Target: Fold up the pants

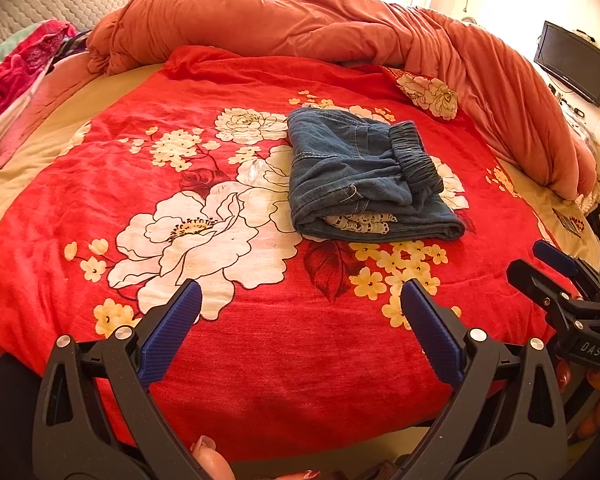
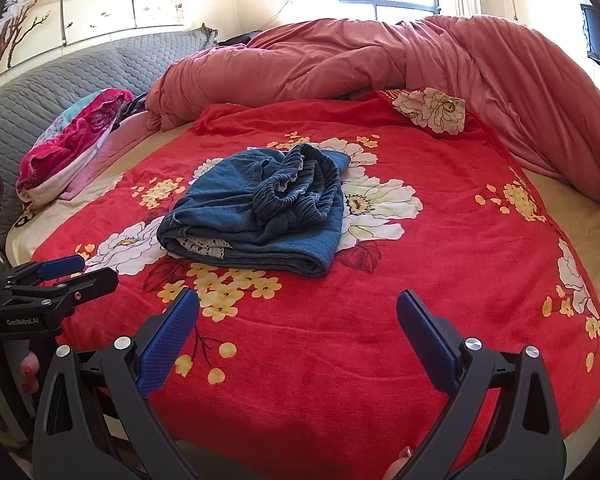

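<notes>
Blue denim pants (image 1: 364,176) lie folded into a thick, compact bundle on the red floral blanket (image 1: 260,360), toward the blanket's middle and somewhat nearer its far edge than its near one. The elastic waistband (image 1: 414,156) sits bunched on top of the bundle, and a strip of white lace trim (image 1: 358,222) shows between the folded layers along the side facing the cameras. In the right wrist view the same pants (image 2: 256,212) rest partly over a large white printed flower, with the gathered waistband (image 2: 296,188) heaped on the upper layer.

The left gripper (image 1: 300,300) hovers above the near edge of the blanket with its blue-padded fingers spread wide and nothing between them; it is well apart from the pants. The right gripper (image 2: 298,308) is likewise held over the near edge, fingers spread wide and holding nothing. Each gripper shows at the side of the other's view: the right gripper at the right edge of the left view, the left gripper at the left edge of the right view.

A rumpled salmon-pink quilt (image 1: 320,24) is piled along the far edge of the bed and curves down its right side. A pink patterned pillow (image 2: 72,140) lies at the far left corner, against the grey quilted headboard (image 2: 60,80). A dark screen (image 1: 572,62) hangs on the wall to the right.
</notes>
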The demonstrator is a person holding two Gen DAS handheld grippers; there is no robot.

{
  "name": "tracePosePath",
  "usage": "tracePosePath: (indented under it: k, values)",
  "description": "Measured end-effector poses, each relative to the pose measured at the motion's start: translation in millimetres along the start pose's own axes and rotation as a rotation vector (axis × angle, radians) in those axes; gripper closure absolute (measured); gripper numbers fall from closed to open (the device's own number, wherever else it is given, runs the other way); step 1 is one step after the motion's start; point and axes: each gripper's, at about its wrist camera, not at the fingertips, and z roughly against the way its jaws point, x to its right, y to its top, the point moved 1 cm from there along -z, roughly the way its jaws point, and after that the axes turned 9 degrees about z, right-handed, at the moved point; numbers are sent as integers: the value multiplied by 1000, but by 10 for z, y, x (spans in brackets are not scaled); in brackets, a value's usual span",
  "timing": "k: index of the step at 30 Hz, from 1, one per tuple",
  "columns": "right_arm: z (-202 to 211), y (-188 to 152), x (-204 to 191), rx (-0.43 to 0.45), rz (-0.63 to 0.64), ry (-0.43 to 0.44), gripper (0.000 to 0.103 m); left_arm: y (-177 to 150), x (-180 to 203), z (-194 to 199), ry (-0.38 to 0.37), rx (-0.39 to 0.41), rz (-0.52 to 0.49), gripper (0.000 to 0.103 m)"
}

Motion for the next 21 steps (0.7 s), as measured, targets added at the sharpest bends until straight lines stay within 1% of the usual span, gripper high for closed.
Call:
tracePosePath:
  k: [21]
  values:
    - [10, -5, 7, -1, 5, -4, 5, -4, -6, -23, 8, -6, -4, 9]
